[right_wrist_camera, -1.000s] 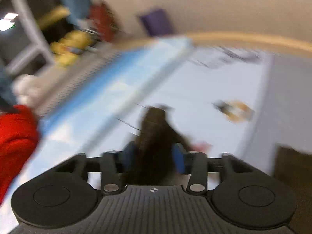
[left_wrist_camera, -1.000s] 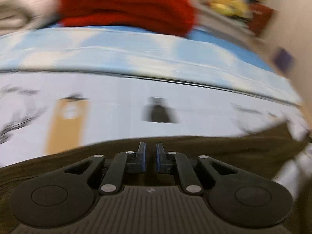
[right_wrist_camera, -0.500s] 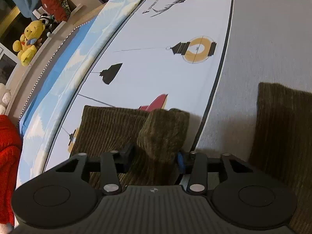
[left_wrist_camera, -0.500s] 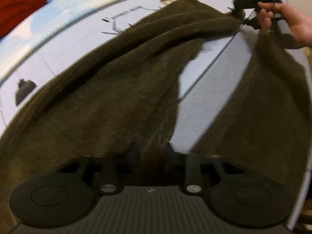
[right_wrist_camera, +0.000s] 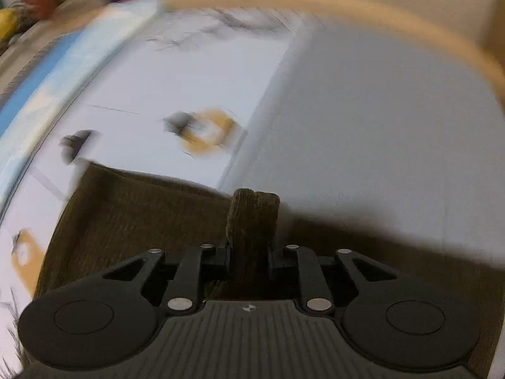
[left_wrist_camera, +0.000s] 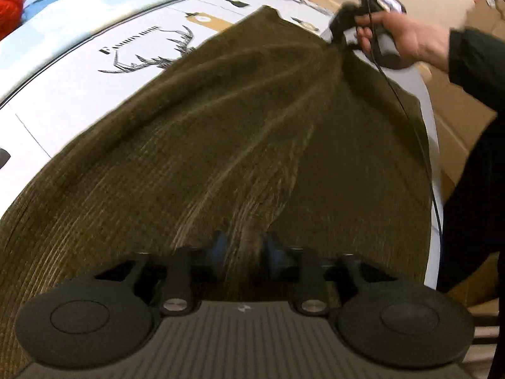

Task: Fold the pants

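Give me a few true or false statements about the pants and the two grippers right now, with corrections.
1. The pants are brown corduroy. True.
2. The right gripper has a fold of the pants between its jaws. True.
3. The pants lie on a bare wooden floor. False: they lie on a printed bedsheet.
4. The left gripper has nothing between its jaws. False: a bunch of fabric sits there as the jaws open.
5. A hand holds the far gripper. True.

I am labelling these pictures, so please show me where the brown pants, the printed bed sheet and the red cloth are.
brown pants [left_wrist_camera: 221, 145]: left wrist view, middle of the ribbed fabric.
printed bed sheet [left_wrist_camera: 79, 88]: left wrist view, bare white part beside the antler print.
red cloth [left_wrist_camera: 9, 6]: left wrist view, the part visible at the upper left edge.
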`<state>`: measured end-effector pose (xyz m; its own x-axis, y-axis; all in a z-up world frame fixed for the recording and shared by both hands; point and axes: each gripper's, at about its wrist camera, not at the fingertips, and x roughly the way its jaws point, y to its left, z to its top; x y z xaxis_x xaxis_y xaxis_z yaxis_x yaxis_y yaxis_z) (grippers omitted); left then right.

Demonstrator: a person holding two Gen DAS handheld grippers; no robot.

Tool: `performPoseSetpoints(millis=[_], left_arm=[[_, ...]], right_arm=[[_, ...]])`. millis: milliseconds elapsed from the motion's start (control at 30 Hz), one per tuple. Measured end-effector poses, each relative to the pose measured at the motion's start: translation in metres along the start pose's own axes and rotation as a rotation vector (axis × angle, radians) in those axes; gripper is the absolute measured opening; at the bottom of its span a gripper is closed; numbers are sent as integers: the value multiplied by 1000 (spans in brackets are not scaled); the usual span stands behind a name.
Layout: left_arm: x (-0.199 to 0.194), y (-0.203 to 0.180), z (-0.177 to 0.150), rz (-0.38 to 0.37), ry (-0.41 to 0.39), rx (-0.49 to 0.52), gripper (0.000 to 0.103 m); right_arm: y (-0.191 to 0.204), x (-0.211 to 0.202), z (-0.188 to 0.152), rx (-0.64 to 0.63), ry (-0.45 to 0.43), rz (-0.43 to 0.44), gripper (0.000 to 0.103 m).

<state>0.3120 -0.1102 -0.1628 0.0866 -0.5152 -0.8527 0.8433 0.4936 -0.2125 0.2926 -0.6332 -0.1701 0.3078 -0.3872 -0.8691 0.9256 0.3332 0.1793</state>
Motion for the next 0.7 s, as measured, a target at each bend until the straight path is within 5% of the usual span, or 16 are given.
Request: performPoseSetpoints(millis=[100,200,267,400,533,600,700], left_arm=[[-23,20,4,-12,-74,-89,41],[-62,38,5,65,-181,-205,41],[-87,52,9,202,-228,-301,45],[-140,91,-27,500,-219,-636,46],[-179,116,-96,701,-223,-869,76],[-177,131,-136,773,-212,-968,76],[-177,169,-180,784,-140,-1072,76]], right_arm=[[15,-22,3,-47,-95,20,31],[44,-52,-8,-158,-223,87,49],[66,-60,-18,-207,-225,196,51],[113,-51,-46,-305,-84,373,54],[147,-16,-69,-306,51,343,54],[159,-5,-79,-313,60,282,54],[182,-5,-89,-418,-8,209,62]])
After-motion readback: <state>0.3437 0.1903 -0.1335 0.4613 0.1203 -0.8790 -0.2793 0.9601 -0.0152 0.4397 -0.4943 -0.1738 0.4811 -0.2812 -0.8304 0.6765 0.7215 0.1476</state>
